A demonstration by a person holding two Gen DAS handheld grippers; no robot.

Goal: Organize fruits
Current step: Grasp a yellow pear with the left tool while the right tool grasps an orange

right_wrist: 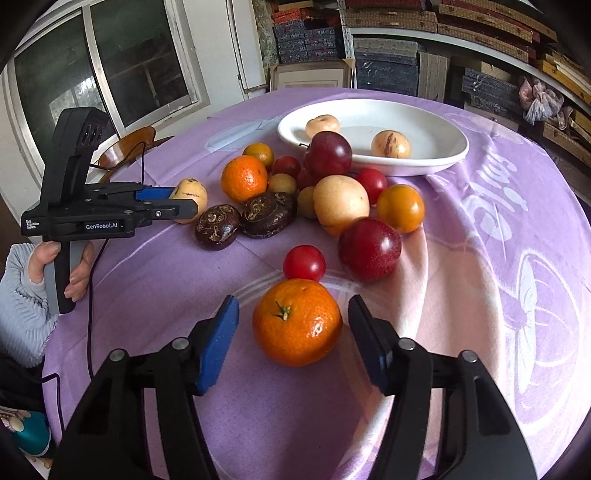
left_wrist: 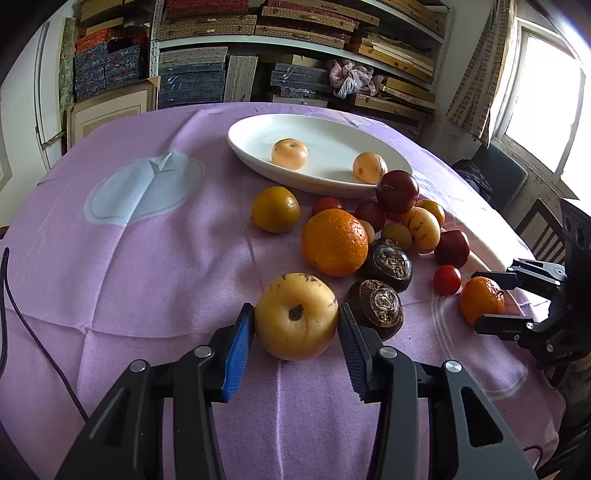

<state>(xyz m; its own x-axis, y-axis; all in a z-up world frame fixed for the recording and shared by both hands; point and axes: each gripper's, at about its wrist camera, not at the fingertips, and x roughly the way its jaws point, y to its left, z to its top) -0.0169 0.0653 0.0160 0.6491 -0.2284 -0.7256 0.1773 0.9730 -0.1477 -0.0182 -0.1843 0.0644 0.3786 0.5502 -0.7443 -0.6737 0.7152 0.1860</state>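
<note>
Cloth (left_wrist: 147, 266), lilac and creased, covers the round tabletop. Left tongs (left_wrist: 295, 325) close on a yellow fruit (left_wrist: 295, 317), pads touching both its sides. Right tongs (right_wrist: 293, 325) stand open around a tangerine (right_wrist: 297, 321), gaps either side. Beyond lies a heap of fruits (left_wrist: 388, 236), then a white dish (left_wrist: 258, 133) holding two. Behind stand shelves (left_wrist: 295, 40) of stacked boxes and a bright window (left_wrist: 543, 110).

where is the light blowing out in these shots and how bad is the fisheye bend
Left wrist view: the window at upper right is blown out white, the tablecloth washed pale below it. Right wrist view: glare specks on the mandarin; the table edge and shelves bow strongly, corners vignetted black.
</note>
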